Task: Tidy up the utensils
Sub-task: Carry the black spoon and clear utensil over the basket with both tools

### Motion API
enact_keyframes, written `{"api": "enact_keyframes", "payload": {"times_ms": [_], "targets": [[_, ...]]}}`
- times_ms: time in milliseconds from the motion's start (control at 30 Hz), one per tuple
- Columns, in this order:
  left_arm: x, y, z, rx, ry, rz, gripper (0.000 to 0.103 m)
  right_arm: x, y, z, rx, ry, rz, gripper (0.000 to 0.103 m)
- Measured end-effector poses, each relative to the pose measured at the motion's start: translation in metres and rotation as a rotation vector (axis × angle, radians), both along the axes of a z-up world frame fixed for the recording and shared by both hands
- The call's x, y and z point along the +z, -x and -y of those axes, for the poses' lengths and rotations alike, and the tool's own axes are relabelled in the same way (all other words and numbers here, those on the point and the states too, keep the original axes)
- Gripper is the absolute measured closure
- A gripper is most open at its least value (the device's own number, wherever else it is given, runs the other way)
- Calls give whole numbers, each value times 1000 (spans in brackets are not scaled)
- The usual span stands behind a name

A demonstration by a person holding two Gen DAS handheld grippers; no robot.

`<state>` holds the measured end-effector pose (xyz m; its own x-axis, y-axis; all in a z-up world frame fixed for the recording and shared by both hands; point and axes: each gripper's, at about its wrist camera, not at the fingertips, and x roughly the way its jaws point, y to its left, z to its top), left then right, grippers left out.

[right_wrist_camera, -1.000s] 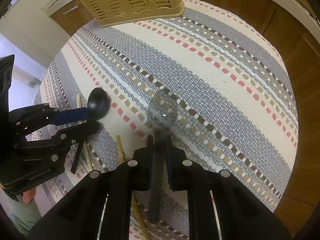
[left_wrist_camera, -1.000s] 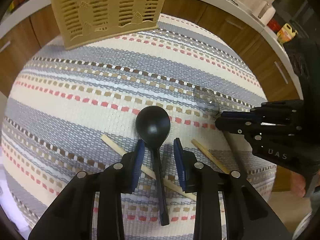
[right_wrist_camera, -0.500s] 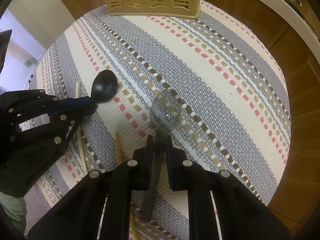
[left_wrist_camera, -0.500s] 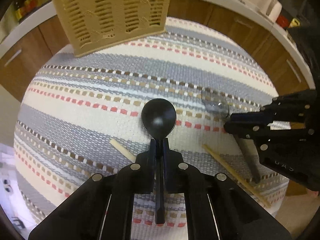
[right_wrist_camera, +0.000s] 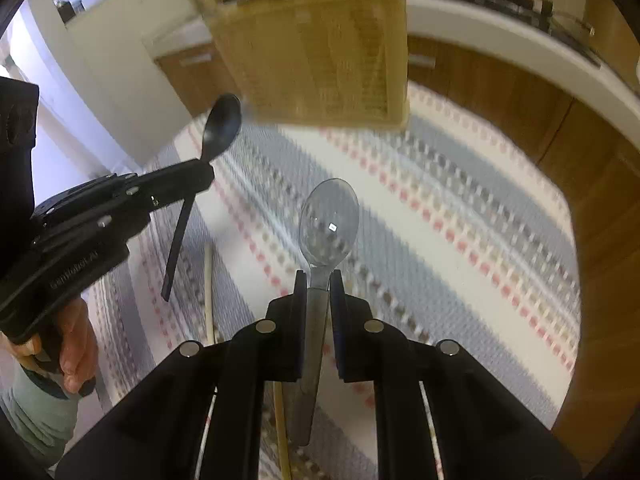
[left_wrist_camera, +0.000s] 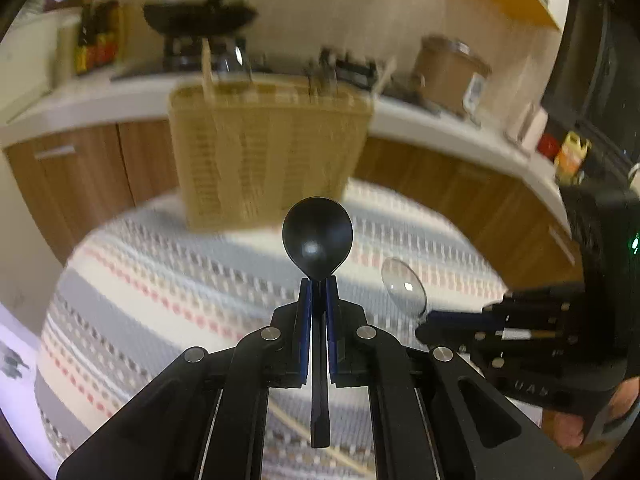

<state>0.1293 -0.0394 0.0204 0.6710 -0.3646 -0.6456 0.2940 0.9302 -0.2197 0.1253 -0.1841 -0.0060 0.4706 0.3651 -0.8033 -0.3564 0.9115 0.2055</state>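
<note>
The left tool (left_wrist_camera: 318, 292) has its blue-padded fingers pressed together on the neck of the black spoon (left_wrist_camera: 317, 236), which stands lifted off the striped cloth (left_wrist_camera: 160, 280) with its bowl up and its handle hanging down between the tool's arms. The right tool (right_wrist_camera: 319, 284) pinches the clear spoon (right_wrist_camera: 329, 224) in the same way, just below the bowl, the greyish handle running back under the fingers. In the left wrist view the clear spoon's bowl shows just right of the black one, the two well apart. The tan slatted basket (left_wrist_camera: 268, 160) stands at the far edge of the cloth-covered worktop, beyond both spoons; a pale stick and what seem to be other utensils rise from its top, though motion blur makes them hard to name. A wooden chopstick (right_wrist_camera: 209, 288) lies flat on the cloth between the two tools, and another (right_wrist_camera: 282, 432) runs beneath the right tool's fingers.
</note>
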Motion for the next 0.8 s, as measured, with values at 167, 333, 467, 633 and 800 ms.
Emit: {"api": "enact_keyframes", "payload": {"times_ms": [167,333,467,633,800], "targets": [[34,-7,-14,65,59,124,99,32,-14,5,-30,-55,138,94],[73,-28,-19,123,135,258,99,71,-33,6,-65,-96,303,94],[95,-42,-14,152,190,370,99,102,-45,7,-99,-108,448,93],[116,-62,-1,181,196,486,99,129,-68,1,-128,-116,579,94],[119,-80,9,202,166,552,99,143,-93,8,-174,-166,659,94]]}}
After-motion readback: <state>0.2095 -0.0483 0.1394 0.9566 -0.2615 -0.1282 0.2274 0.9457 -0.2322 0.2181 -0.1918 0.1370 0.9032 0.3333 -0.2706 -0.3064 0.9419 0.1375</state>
